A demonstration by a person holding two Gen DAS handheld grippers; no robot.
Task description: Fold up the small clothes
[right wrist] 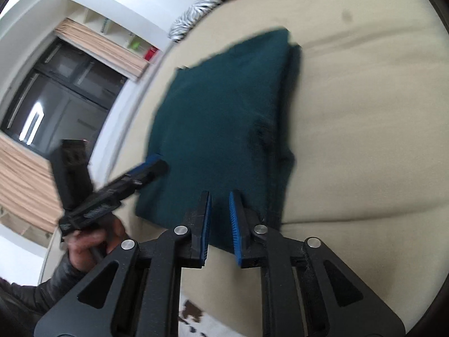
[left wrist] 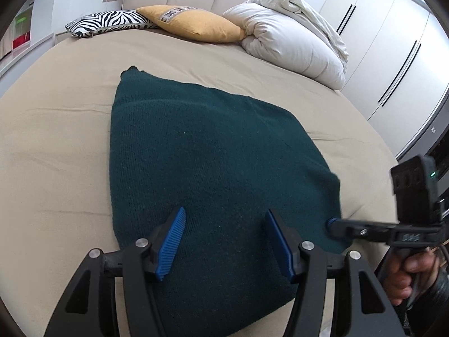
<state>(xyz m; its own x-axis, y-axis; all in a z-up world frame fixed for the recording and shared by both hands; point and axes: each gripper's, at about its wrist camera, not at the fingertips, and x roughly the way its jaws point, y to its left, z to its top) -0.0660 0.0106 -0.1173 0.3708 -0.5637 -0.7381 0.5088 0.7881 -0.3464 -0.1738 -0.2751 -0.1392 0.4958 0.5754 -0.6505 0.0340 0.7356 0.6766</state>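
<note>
A dark green knitted garment [left wrist: 213,163] lies folded flat on the beige bed; it also shows in the right wrist view [right wrist: 221,118], with stacked layers along its right edge. My left gripper [left wrist: 226,216] is open, its blue pads spread wide just above the garment's near part, holding nothing. My right gripper [right wrist: 220,196] is open with a narrow gap, over the garment's near edge, holding nothing. In the left wrist view the right gripper's tip [left wrist: 332,223] is at the garment's right edge. In the right wrist view the left gripper [right wrist: 151,165] is at the garment's left edge.
The beige bed sheet [left wrist: 56,154] surrounds the garment. At the headboard lie a zebra pillow [left wrist: 109,21], a yellow pillow [left wrist: 193,24] and a bundled white duvet [left wrist: 291,39]. White wardrobes [left wrist: 393,50] stand to the right. A dark window [right wrist: 56,98] is at the left.
</note>
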